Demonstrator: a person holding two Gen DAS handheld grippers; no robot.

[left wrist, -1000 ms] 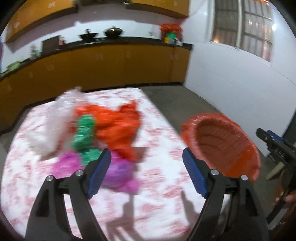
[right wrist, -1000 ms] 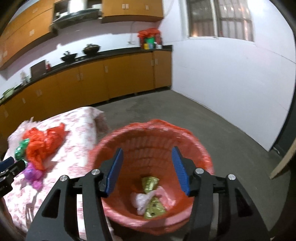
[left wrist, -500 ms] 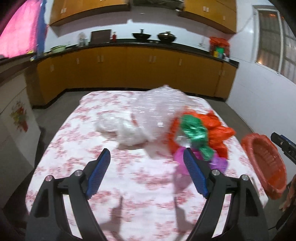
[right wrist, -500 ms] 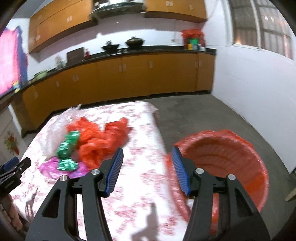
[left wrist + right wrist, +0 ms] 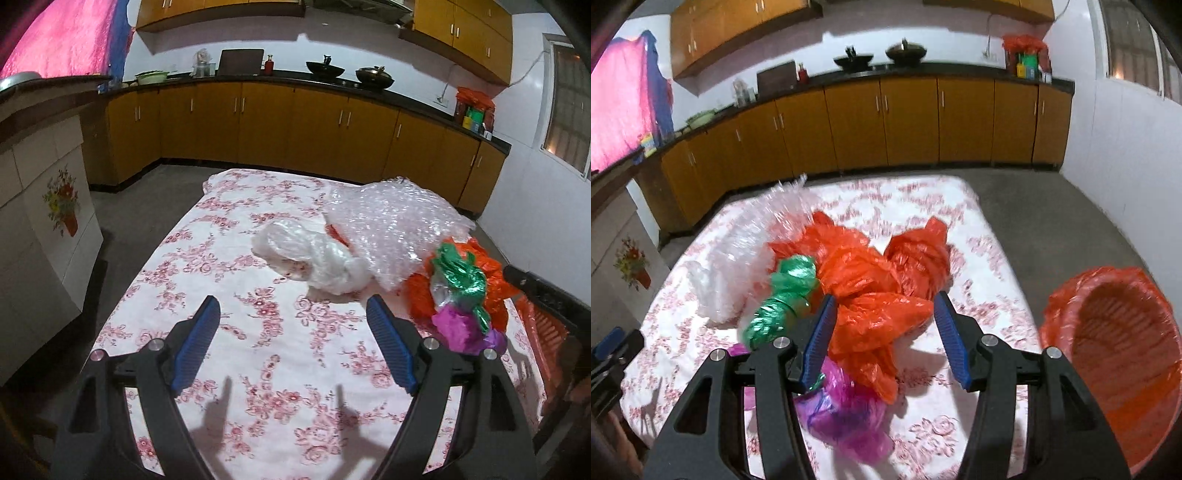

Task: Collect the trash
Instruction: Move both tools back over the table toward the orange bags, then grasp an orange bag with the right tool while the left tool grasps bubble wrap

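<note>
Left wrist view. Left gripper (image 5: 293, 308): jaws spread wide, nothing between them, raised over a table (image 5: 221, 258) under floral cloth. Ahead and slightly right of the fingertips: white bag (image 5: 314, 258), crumpled, lying on the cloth. Behind and touching it: bubble wrap (image 5: 391, 225), heaped. Further right, near the table's right edge: orange bag (image 5: 491, 273), with green foil (image 5: 461, 280) over it and purple bag (image 5: 461, 328) in front, all bunched together. Beyond the table edge at far right: orange basket (image 5: 539, 328), only part of its rim visible. Dark tip of the other tool at the right border. Background: cabinets (image 5: 295, 122) along the wall, two woks (image 5: 347, 70) on the counter.

Right wrist view, somewhat blurred. Right gripper (image 5: 884, 310): jaws released, wide apart, empty, poised just above orange bag (image 5: 879, 280), which shows between the blue pads. Left of it: green foil (image 5: 783, 295), partly behind the left finger. Below, nearest the camera: purple bag (image 5: 846, 410). Further left: bubble wrap (image 5: 757, 243) and white bag (image 5: 701, 284). Right of the table (image 5: 982, 258), off its edge: basket (image 5: 1115, 354), mouth tilted toward the camera; contents cannot be made out. Cabinets (image 5: 886, 125) behind.
</note>
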